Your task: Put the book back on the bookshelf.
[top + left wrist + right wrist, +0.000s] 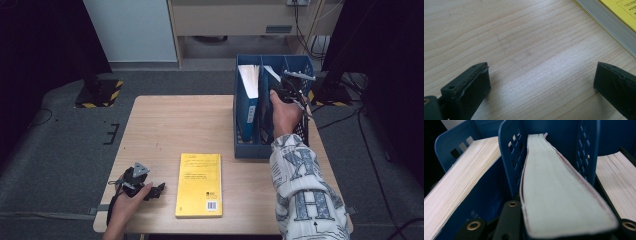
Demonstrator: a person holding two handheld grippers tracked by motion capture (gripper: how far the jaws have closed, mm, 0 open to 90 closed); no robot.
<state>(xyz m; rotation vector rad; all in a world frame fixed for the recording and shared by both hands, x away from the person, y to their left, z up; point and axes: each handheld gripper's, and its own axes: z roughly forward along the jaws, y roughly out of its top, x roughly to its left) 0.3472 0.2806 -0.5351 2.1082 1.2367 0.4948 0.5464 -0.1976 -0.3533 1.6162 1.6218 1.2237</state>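
Note:
My right gripper (290, 89) reaches into the blue file holder (246, 149) at the table's back right and is shut on a thick book (559, 192), which stands page edge up in a middle slot. In the right gripper view the jaws clamp the book's near end (569, 230). A yellow book (200, 184) lies flat near the front edge of the table. My left gripper (159, 190) rests on the wood just left of it, open, with bare table between its jaws (541, 85). The yellow book's corner (616, 15) shows at upper right there.
Another book (250, 80) stands in the holder's left slot, its pages (461, 177) beside the perforated blue divider (511, 150). More pages (616, 177) stand on the other side. The wooden table (175, 125) stretches between the holder and the yellow book.

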